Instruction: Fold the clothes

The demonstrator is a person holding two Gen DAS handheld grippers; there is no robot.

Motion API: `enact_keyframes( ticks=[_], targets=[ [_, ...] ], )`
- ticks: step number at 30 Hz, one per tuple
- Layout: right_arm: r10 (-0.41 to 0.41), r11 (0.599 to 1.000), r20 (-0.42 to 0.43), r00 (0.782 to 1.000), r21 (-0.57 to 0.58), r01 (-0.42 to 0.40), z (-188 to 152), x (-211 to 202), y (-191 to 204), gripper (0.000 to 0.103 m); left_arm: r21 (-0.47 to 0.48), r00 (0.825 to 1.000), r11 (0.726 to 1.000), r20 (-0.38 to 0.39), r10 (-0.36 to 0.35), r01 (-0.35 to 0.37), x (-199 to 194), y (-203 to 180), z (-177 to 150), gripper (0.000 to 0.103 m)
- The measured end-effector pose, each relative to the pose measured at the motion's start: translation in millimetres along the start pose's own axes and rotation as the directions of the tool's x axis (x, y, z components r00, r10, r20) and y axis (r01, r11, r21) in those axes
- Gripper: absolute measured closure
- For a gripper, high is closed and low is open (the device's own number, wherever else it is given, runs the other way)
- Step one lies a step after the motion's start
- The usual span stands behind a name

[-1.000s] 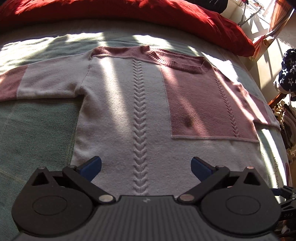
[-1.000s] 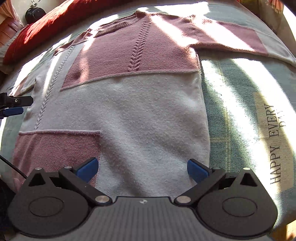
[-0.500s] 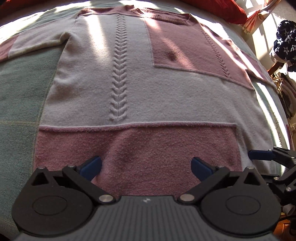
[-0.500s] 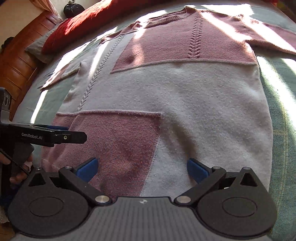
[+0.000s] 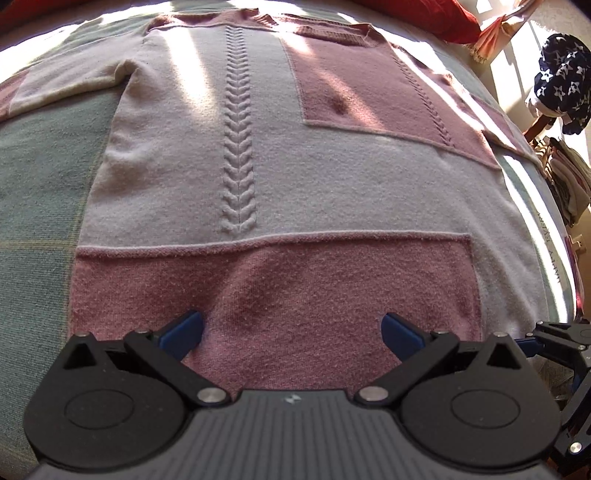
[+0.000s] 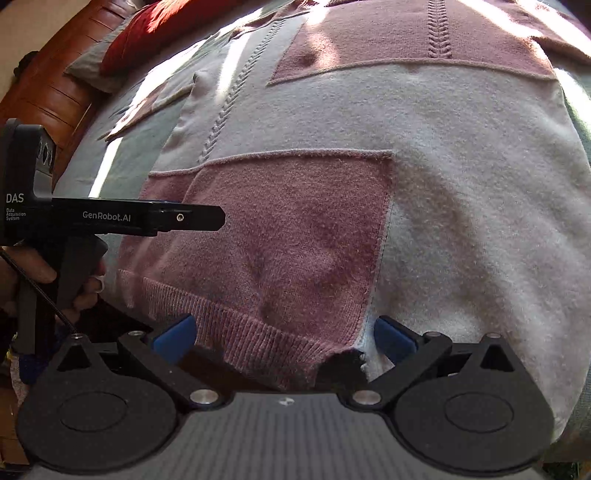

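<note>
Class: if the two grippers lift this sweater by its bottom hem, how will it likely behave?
The sweater is soft knit lying slack on the bed, so it will probably droop and drag. Its ribbed hem looks thick, so likely easy to pinch, not slippery.

A pale green checked bedspread (image 5: 40, 177) covers the bed, sunlight falling across it in bands, with printed lettering (image 5: 546, 243) running along its right edge. Red pillows (image 6: 155, 29) lie along the head of the bed, against a brown wooden headboard (image 6: 55, 85). Beyond the bed's far right corner, a navy cloth with white stars (image 5: 561, 81) hangs beside stacked garments (image 5: 565, 177).
</note>
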State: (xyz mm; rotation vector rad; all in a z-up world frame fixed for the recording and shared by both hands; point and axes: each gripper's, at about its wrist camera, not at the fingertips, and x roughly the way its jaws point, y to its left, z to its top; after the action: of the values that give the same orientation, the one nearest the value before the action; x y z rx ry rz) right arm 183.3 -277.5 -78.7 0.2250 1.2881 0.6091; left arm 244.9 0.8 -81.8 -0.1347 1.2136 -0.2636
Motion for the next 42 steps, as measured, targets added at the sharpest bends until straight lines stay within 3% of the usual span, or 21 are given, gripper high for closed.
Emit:
enact_keyframes(
  ticks=[4, 11, 16, 20, 27, 30, 33, 38, 42],
  targets=[
    [-0.023, 0.998, 0.003, 1.0, -0.065, 0.023, 0.8, -8.7, 12.5, 0.0, 0.048, 1.0, 0.999, -0.013, 0.018, -0.017, -2.2, -5.0, 0.6, 0.001],
    [0.018, 0.974, 0.072, 0.997, -0.225, -0.002, 27.9, -4.6, 33.6, 0.0, 0.002, 1.0, 1.0, -0.009, 0.003, -0.003, -25.0, 12.9, -13.0, 0.001],
    [0.043, 0.977, 0.025, 0.999, -0.211, -0.036, 31.6, 12.3, 36.7, 0.0, -0.092, 0.996, 0.995, -0.087, 0.016, -0.024, -27.9, 30.1, -46.4, 0.001],
    [0.031, 0.984, -0.027, 0.999, -0.175, -0.035, 22.5, 13.9, 25.0, 0.0, -0.113, 0.995, 0.993, -0.089, 0.033, -0.043, -44.0, 29.1, -57.4, 0.001],
    [0.061, 0.956, 0.008, 0.998, -0.287, -0.056, 30.5, 10.2, 43.8, 0.0, -0.083, 0.997, 0.996, 0.08, -0.017, 0.023, -41.3, 39.4, -1.3, 0.001],
    [0.078, 0.949, 0.003, 0.997, -0.307, -0.073, 35.4, 19.8, 51.1, 0.0, -0.05, 0.996, 0.998, 0.086, -0.021, 0.025, -14.7, 42.0, 21.9, 0.001],
    [0.064, 0.951, -0.04, 0.997, -0.299, -0.073, 31.9, 34.4, 48.9, 0.0, -0.049, 0.996, 0.999, 0.084, -0.016, 0.021, -4.4, 51.5, 24.4, 0.001],
    [0.084, 0.95, -0.026, 0.996, -0.299, -0.087, 14.5, 28.8, 33.5, 0.0, -0.062, 0.997, 0.998, 0.077, 0.003, 0.002, -18.9, 51.4, 23.9, 0.001],
    [0.075, 0.952, -0.026, 0.997, -0.296, -0.08, 13.6, 30.1, 32.7, 0.0, -0.018, 0.993, 1.0, 0.117, -0.018, 0.02, -21.6, 43.1, 43.4, 0.001]
  ],
)
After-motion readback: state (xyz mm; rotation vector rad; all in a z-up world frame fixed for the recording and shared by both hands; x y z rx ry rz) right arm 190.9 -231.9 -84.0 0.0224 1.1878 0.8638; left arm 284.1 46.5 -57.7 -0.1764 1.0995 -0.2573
